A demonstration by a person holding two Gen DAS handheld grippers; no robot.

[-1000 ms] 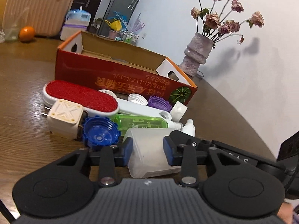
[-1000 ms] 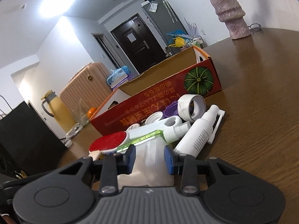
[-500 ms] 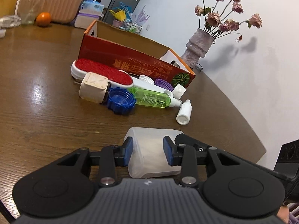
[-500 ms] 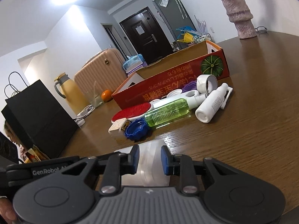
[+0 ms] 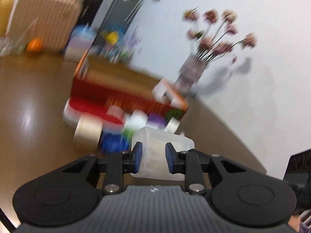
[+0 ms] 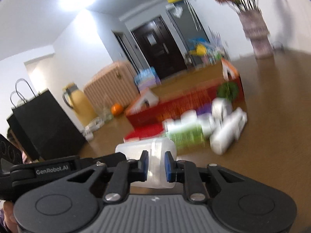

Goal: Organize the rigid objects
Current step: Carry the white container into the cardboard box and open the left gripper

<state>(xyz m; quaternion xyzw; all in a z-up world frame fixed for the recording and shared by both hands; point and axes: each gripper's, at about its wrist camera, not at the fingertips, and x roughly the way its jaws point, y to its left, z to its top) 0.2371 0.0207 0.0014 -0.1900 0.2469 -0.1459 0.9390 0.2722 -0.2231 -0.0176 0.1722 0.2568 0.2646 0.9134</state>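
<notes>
Both grippers hold one translucent white plastic container, seen in the left wrist view point(image 5: 155, 147) and in the right wrist view point(image 6: 155, 149), above the brown table. My left gripper point(image 5: 153, 155) is shut on it from one side. My right gripper point(image 6: 156, 164) is shut on it from the other. The red cardboard box point(image 5: 116, 89) stands open beyond, also in the right wrist view point(image 6: 184, 101). In front of it lie a red brush point(image 5: 87, 106), a beige block point(image 5: 87, 132), a blue cap point(image 5: 112, 143), a green bottle point(image 6: 184, 134) and a white bottle point(image 6: 229, 132). Both views are motion-blurred.
A vase of dried roses point(image 5: 190, 73) stands behind the box near the white wall. An orange point(image 5: 34, 44), a beige suitcase point(image 5: 46, 23), a black paper bag point(image 6: 42, 124) and a yellow jug point(image 6: 81, 104) sit at the table's far side.
Both grippers have moved with the container back toward the box and the pile, after pulling away from them half a second ago. The views are now blurred by fast motion.
</notes>
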